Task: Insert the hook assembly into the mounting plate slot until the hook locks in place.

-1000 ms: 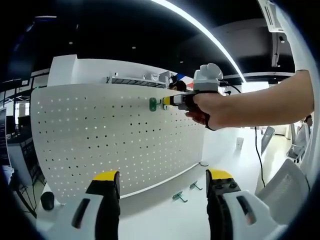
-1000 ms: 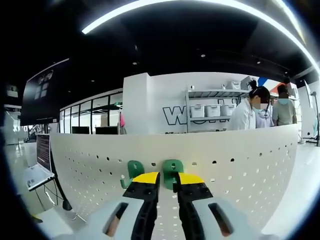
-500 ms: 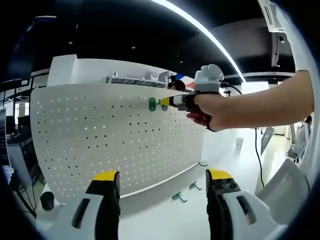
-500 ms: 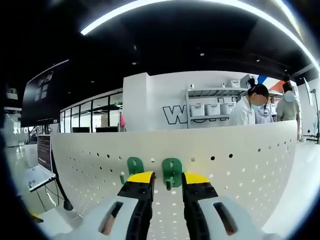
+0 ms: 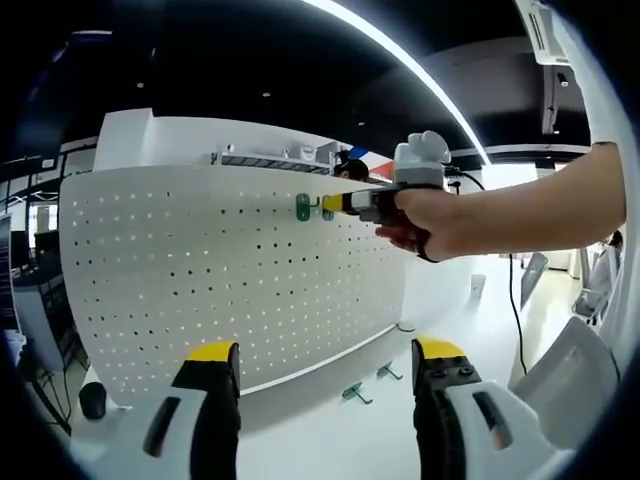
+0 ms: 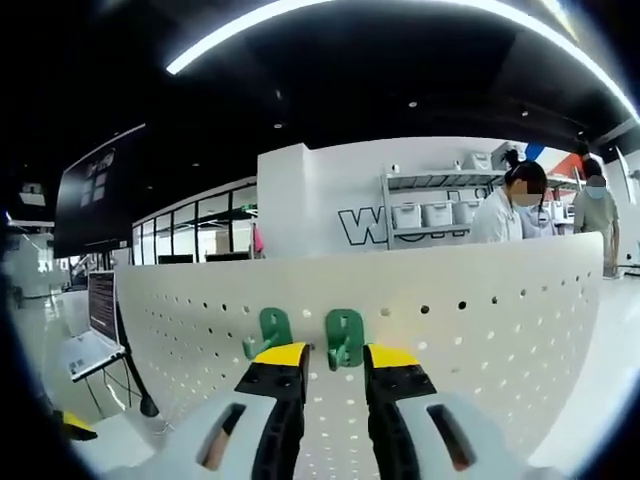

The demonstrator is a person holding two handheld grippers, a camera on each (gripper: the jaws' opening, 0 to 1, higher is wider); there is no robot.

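The right gripper [image 6: 332, 362] has its jaws apart just below a green hook [image 6: 344, 336] on the pegboard [image 6: 480, 340]; if it isn't locked, it may drop out. The left gripper [image 5: 325, 360] (jaws apart, empty) also sees spare hooks [image 5: 351, 392] on the bench [image 5: 330, 440].

Large dark letters "W" and part of another on the white back wall [image 6: 330, 190], rest hidden
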